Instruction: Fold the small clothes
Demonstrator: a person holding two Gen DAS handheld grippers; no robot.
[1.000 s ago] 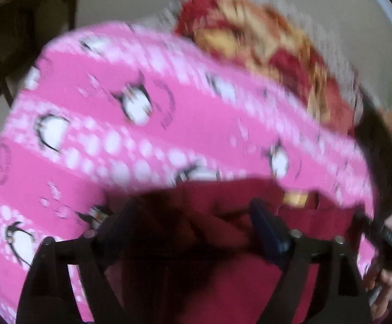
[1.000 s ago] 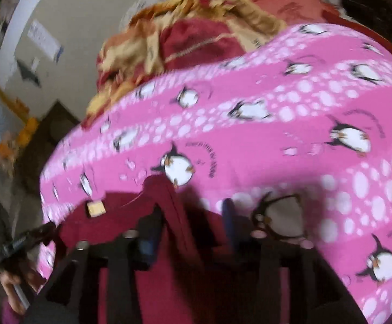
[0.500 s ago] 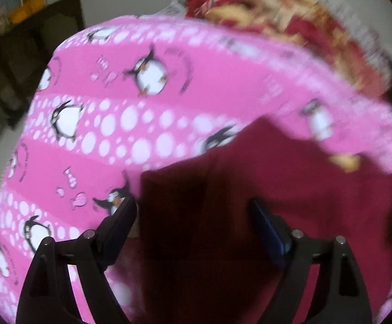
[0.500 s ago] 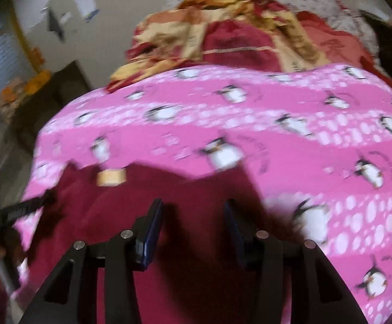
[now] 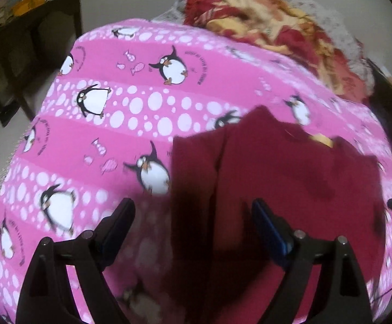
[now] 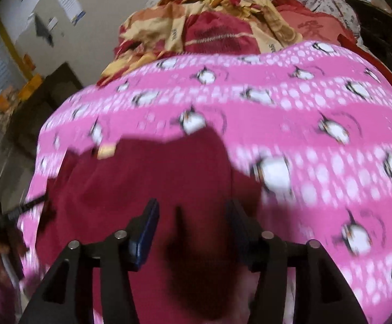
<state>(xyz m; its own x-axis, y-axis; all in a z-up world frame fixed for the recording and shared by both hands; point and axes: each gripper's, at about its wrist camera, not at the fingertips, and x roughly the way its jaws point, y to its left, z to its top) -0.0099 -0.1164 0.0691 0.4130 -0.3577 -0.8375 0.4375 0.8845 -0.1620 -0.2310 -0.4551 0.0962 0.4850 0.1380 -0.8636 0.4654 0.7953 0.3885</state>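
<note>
Left wrist view: the left gripper is hovering with its jaws standing wide and holding nothing. The maroon garment is lying flat on the pink penguin blanket, spreading toward two o'clock, its left edge between the fingers.

Right wrist view: the right gripper, its jaws just opening and partly spread, is pointing at the garment, which is stretching toward ten o'clock, long axis crosswise.
</note>
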